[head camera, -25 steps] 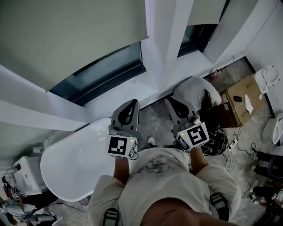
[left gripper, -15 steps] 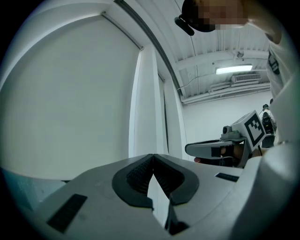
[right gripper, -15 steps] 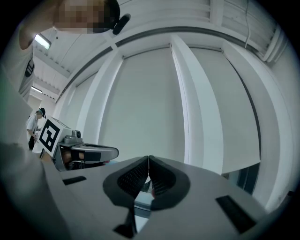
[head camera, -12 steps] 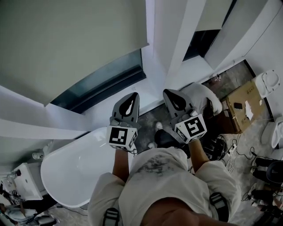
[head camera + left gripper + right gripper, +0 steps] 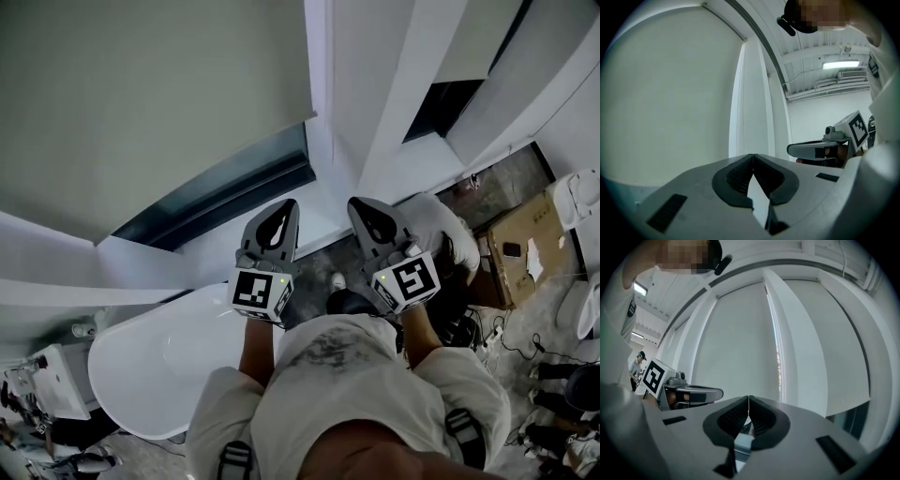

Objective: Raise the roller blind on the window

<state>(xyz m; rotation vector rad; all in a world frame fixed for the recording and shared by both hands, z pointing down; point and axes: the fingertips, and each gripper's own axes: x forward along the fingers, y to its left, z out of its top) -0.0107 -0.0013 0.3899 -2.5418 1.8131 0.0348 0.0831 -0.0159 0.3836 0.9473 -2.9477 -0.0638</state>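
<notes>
- Roller blind is seen lowered most of the way over the window. A dark strip of glass is left bare between its bottom edge and the white sill.
- The left gripper is held level towards the blind. In its own view its jaws are pressed together with nothing between them.
- The right gripper is held just beside it, towards the white mullion. Its jaws are likewise closed and empty.
- The step in hand is judged to be the approach, as the blind is not yet touched by either gripper.
- A narrow speckled strip is seen along the mullion. Whether it is the pull chain or a gap cannot be told.
- The control should be found first and one pair of jaws spread before it is taken. A steady, straight pull is judged best, so that the fabric rolls up evenly.
- A second blind is hung on the neighbouring pane.
- Below, a white bathtub stands on a mottled grey floor. A cardboard box lies to the right.
</notes>
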